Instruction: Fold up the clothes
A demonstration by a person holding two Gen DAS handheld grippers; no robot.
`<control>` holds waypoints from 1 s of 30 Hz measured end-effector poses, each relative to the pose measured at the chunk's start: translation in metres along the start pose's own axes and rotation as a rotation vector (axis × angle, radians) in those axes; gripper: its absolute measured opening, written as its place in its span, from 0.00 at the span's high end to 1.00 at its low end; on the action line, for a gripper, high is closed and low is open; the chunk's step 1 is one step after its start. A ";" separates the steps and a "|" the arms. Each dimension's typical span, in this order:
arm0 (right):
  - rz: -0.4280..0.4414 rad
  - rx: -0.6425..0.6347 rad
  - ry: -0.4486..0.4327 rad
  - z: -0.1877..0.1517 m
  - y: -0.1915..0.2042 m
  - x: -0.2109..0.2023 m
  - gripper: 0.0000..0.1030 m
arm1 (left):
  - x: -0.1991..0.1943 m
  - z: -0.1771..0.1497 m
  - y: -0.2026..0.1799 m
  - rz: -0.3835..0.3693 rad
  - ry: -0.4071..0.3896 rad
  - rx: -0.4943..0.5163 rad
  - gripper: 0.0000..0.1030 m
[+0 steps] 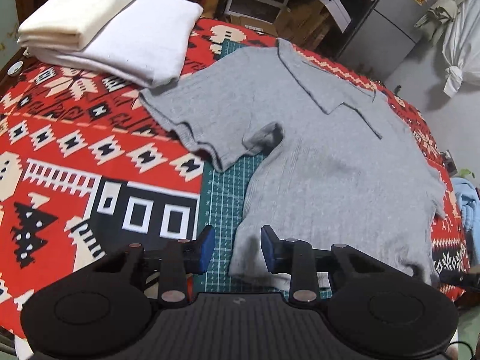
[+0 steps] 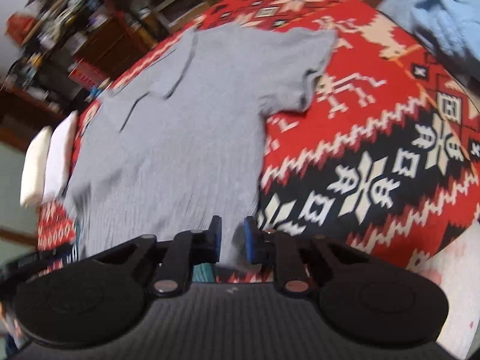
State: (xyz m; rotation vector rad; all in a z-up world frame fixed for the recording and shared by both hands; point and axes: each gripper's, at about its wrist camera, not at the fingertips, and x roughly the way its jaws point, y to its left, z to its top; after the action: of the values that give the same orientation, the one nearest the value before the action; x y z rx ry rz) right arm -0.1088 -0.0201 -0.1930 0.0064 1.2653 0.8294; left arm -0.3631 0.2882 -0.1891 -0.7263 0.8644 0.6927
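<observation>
A grey short-sleeved knit shirt (image 1: 315, 150) with a collar lies spread flat on the red patterned blanket (image 1: 75, 150), its hem nearest me. My left gripper (image 1: 237, 249) hovers at the hem's left corner. Its blue pads stand apart, with the green mat and the shirt's edge showing in the gap. In the blurred right wrist view the same shirt (image 2: 180, 135) fills the middle. My right gripper (image 2: 233, 240) is at the hem's right corner, its pads a narrow gap apart with grey fabric showing between them. The fabric lies flat and unlifted.
Two folded white and cream garments (image 1: 105, 30) are stacked at the far left, seen again as a stack (image 2: 45, 165). A green cutting mat (image 1: 219, 210) lies under the shirt. A light blue garment (image 2: 444, 15) sits at the right. A small bowl (image 1: 14, 68) stands at the left edge.
</observation>
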 end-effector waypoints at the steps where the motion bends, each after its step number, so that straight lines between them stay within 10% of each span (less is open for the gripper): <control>1: -0.002 -0.032 0.008 -0.004 0.003 0.001 0.83 | 0.000 -0.002 0.002 -0.006 0.000 -0.001 0.69; 12: -0.093 -0.333 -0.073 -0.042 0.025 0.001 0.79 | 0.006 -0.013 -0.005 -0.014 -0.025 0.089 0.69; 19: -0.076 -0.333 -0.110 -0.050 0.016 0.005 0.79 | 0.011 -0.022 -0.023 0.034 -0.016 0.204 0.91; 23: -0.052 -0.293 -0.113 -0.049 0.010 0.005 0.95 | 0.004 -0.025 -0.032 0.079 -0.020 0.251 0.97; 30: 0.049 -0.136 -0.148 -0.025 -0.006 -0.040 0.95 | -0.068 -0.022 -0.027 -0.101 -0.102 0.184 0.97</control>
State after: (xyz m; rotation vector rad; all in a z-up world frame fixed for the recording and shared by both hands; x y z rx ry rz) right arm -0.1286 -0.0574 -0.1706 -0.0098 1.0714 0.9383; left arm -0.3837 0.2395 -0.1344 -0.5609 0.7813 0.5471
